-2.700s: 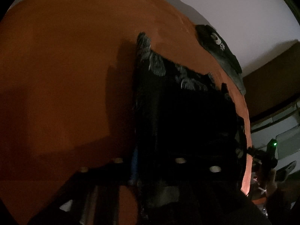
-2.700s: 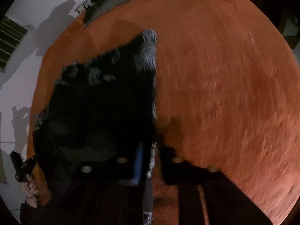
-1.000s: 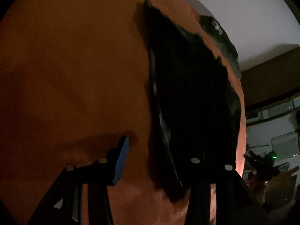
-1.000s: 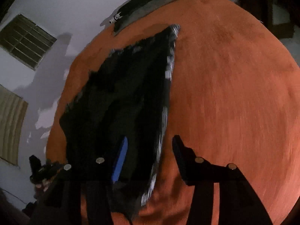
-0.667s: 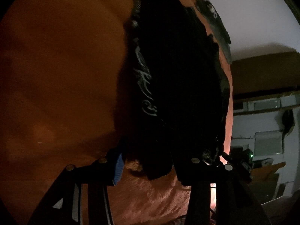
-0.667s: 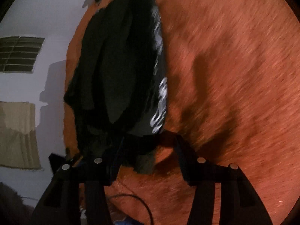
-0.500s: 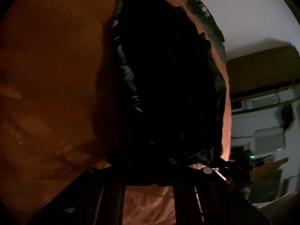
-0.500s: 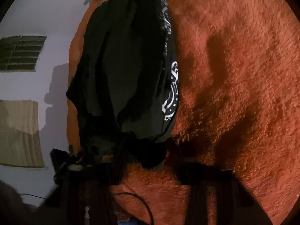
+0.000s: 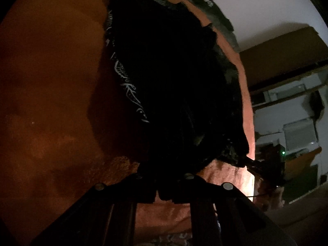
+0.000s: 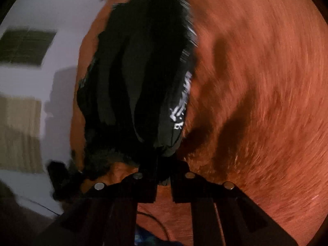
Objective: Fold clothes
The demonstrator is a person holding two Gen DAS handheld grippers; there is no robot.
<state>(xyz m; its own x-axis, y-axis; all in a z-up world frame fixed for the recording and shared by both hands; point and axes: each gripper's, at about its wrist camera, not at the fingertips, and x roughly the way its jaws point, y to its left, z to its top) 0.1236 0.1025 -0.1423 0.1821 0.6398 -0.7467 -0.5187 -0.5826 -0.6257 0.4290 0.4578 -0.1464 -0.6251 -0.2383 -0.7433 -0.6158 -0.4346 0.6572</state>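
Observation:
A black garment with white print [image 9: 170, 78] lies on an orange fuzzy blanket [image 9: 51, 82], stretching away from me. My left gripper [image 9: 163, 176] is shut on the garment's near edge. In the right wrist view the same black garment [image 10: 139, 78] hangs up from my right gripper [image 10: 163, 174], which is shut on its near edge; white lettering [image 10: 180, 110] shows along its right side. The near end of the garment is lifted off the blanket [image 10: 256, 82]. The other gripper [image 9: 266, 164] shows dimly at the right edge of the left wrist view.
A second dark garment [image 9: 213, 10] lies at the blanket's far edge by a white wall [image 9: 256, 6]. Shelves and boxes [image 9: 297, 112] stand to the right of the bed. A vent [image 10: 26, 47] is on the wall in the right wrist view.
Both grippers were open over the garment's near edge a second ago; they have since closed on it and are lifting that edge off the blanket.

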